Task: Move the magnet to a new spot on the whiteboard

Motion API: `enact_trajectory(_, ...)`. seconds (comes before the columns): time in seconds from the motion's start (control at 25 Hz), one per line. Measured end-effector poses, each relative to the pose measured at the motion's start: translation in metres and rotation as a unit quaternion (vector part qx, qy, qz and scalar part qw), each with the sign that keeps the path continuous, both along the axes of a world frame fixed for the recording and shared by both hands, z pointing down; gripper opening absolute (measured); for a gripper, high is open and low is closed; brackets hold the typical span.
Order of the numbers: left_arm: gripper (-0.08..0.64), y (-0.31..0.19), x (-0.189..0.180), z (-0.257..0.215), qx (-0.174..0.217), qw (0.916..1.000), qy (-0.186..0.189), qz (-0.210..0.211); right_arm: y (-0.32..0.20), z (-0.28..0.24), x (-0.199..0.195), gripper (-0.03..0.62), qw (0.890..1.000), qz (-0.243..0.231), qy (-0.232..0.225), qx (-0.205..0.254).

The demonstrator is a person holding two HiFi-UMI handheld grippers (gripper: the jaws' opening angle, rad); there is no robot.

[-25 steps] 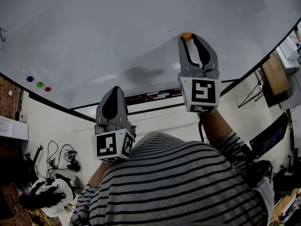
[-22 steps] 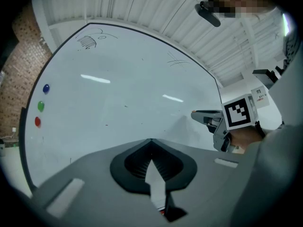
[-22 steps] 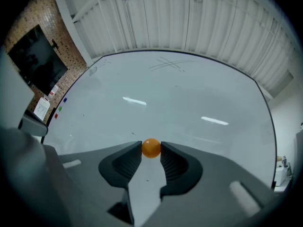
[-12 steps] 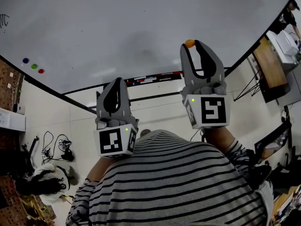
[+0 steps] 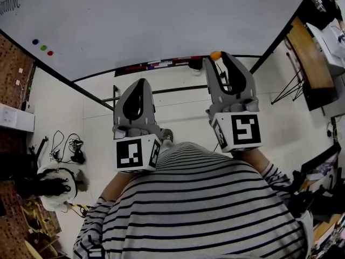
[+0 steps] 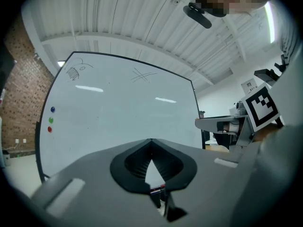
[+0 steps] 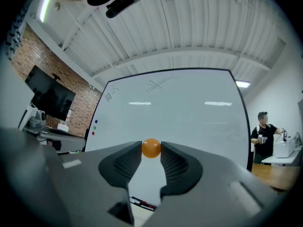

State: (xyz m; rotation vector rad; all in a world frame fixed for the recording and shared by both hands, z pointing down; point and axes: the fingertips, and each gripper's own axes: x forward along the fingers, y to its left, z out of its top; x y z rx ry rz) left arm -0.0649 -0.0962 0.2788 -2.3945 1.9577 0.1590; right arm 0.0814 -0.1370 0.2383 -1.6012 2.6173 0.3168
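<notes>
My right gripper (image 5: 216,55) (image 7: 151,149) is shut on an orange round magnet (image 5: 215,55) (image 7: 151,148), pinched at the very tips of its jaws. It holds the magnet away from the whiteboard (image 5: 161,20) (image 7: 180,112), near the board's lower edge in the head view. My left gripper (image 5: 135,85) (image 6: 151,148) is shut with nothing in it, lower and to the left. Blue, green and red magnets (image 5: 42,47) (image 6: 50,119) (image 7: 94,127) stick in a row at the board's left side.
A marker tray with markers (image 5: 156,65) runs under the board. A wooden desk (image 5: 304,55) stands at the right, with a person (image 7: 263,131) beside it. Cables and gear (image 5: 59,161) lie on the floor at the left. A brick wall (image 5: 16,69) flanks the board.
Both grippers have pulled back from the whiteboard with the orange magnet still in the right one. The board now sits higher and farther away in the head view.
</notes>
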Motion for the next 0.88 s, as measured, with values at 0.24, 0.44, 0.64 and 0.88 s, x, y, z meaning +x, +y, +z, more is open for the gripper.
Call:
enact_trajectory(0.24,0.015,0.030,0.016,0.012,-0.015,0.9999,0.006,-0.002,0.031,0.004,0.011,0.124,1.000,-0.010,-0.001,-0.004)
enact_trajectory(0.44,0.014,0.043,0.022,0.013,-0.018,0.9997,-0.018,0.000,0.043,0.003,0.013,0.124,1.000,-0.016,0.002,-0.001)
enact_trajectory(0.64,0.015,0.048,0.021,0.009,-0.009,0.9999,-0.007,-0.003,0.049,0.004,0.010,0.124,1.000,-0.020,0.004,-0.001)
enact_trajectory(0.88,0.015,0.044,0.016,0.012,-0.011,0.9998,-0.003,-0.014,0.044,0.012,0.009,0.124,1.000,-0.020,0.010,-0.012)
